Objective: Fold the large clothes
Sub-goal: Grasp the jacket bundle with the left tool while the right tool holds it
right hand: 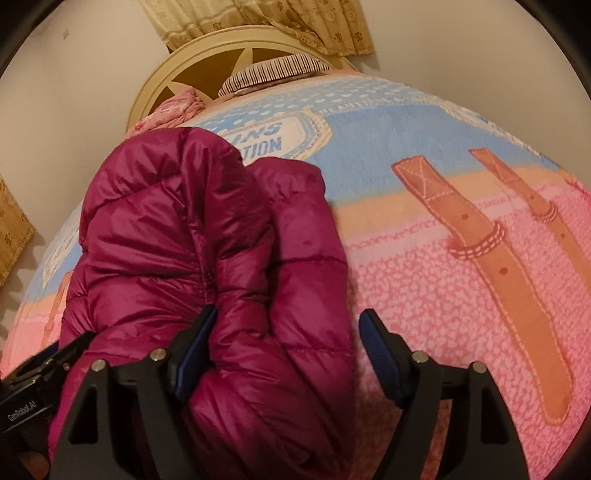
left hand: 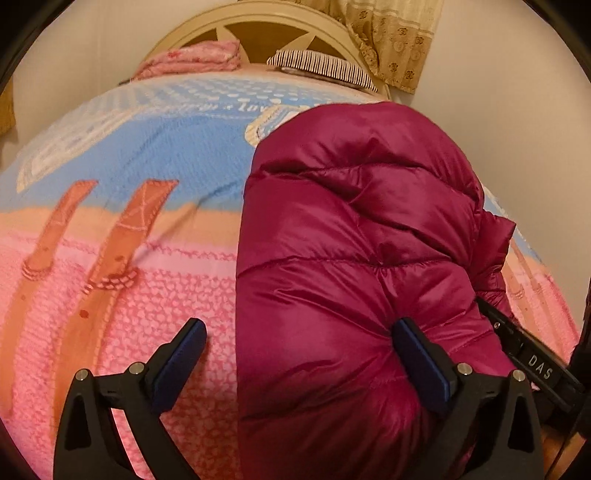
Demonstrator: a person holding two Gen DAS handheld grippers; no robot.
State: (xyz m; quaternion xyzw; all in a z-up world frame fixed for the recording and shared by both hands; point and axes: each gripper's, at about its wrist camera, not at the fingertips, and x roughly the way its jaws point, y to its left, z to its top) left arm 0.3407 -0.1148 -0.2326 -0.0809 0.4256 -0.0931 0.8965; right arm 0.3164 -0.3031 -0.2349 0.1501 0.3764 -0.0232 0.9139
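I am in a bedroom at home. Under my grippers lies a bed covered edge to edge by a fleecy blanket (left hand: 122, 236) printed in blue, peach and pink with drawn belt straps. At the far end rises a cream arched headboard (left hand: 258, 22) with cut-out panels, and against it rest a striped pillow (left hand: 317, 64) and a folded pink quilt (left hand: 192, 59). A patterned yellow curtain (left hand: 391, 33) hangs on the plain pale wall (right hand: 74, 92) behind.

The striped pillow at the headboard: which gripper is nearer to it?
Neither clearly. Left gripper and right gripper both sit at the jacket's near end, far from the striped pillow.
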